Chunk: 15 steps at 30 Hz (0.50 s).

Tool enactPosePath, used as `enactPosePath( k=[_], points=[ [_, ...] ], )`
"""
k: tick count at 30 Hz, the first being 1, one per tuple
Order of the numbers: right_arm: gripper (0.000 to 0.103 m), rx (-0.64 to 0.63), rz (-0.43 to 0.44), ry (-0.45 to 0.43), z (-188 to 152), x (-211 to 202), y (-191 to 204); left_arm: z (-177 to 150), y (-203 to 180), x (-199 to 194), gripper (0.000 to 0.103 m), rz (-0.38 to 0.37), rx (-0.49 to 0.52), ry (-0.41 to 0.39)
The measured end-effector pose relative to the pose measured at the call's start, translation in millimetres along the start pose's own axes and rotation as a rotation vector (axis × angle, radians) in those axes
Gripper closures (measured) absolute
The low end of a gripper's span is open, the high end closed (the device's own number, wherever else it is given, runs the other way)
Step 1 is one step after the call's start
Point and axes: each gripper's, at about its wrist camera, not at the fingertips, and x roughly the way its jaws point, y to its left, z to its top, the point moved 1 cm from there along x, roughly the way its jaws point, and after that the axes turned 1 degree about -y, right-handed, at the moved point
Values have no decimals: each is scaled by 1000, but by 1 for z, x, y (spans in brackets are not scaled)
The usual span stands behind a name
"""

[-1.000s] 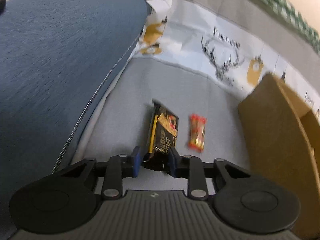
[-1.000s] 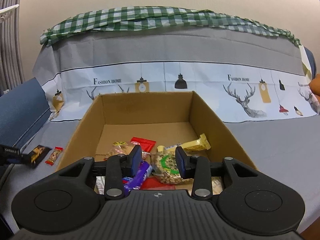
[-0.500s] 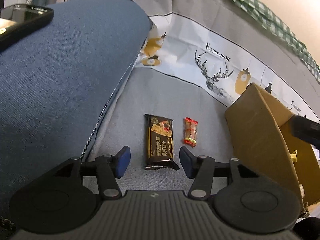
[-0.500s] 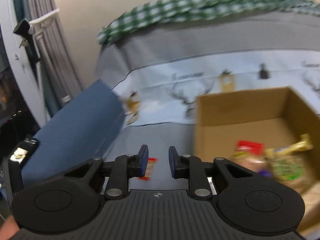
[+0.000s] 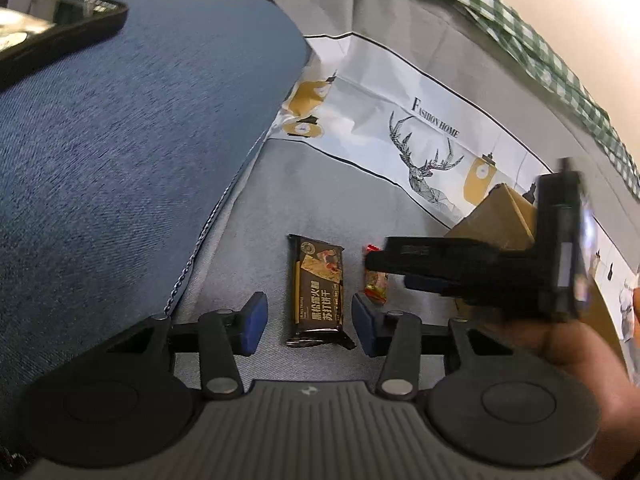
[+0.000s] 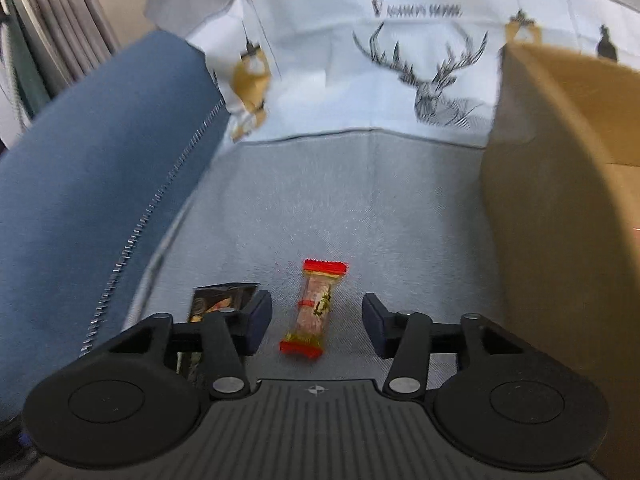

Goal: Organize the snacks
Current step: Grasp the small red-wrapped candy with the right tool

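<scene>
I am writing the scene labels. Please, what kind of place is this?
Probably a home living room: a sofa seat under a printed cover, a blue cushion, curtains behind it.

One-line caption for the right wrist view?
Right gripper opening around a red-ended candy on the grey sofa cover, beside a cardboard box.

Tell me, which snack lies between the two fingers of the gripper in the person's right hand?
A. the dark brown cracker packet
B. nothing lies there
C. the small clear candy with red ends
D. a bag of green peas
C: in the right wrist view the small red-ended candy lies on the grey cloth between the fingers of the right gripper, whose jaws are opening, untouched; the dark cracker packet sits off to the left.
</scene>
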Motion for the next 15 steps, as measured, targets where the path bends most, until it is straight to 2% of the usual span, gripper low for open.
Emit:
enactPosePath(
  k=[3, 4, 5, 6, 12, 15],
  points=[
    [51, -36, -20, 43, 0, 22, 7, 0, -1, 1, 51, -3, 11, 3],
    [55, -54, -33, 44, -2, 26, 9, 1, -1, 2, 50, -4, 10, 5],
    [75, -72, -49, 29, -3, 26, 11, 1, 0, 2, 50, -5, 7, 5],
    [84, -92, -65, 25, -3, 25, 13, 1, 0, 3, 50, -5, 3, 5],
    [86, -158, -55, -24, -20, -10, 5, 1, 0, 7, 48, -6, -14, 8],
    [86, -173, -44, -31, -41, -39, 1, 1, -1, 8, 47, -5, -13, 10]
  ],
)
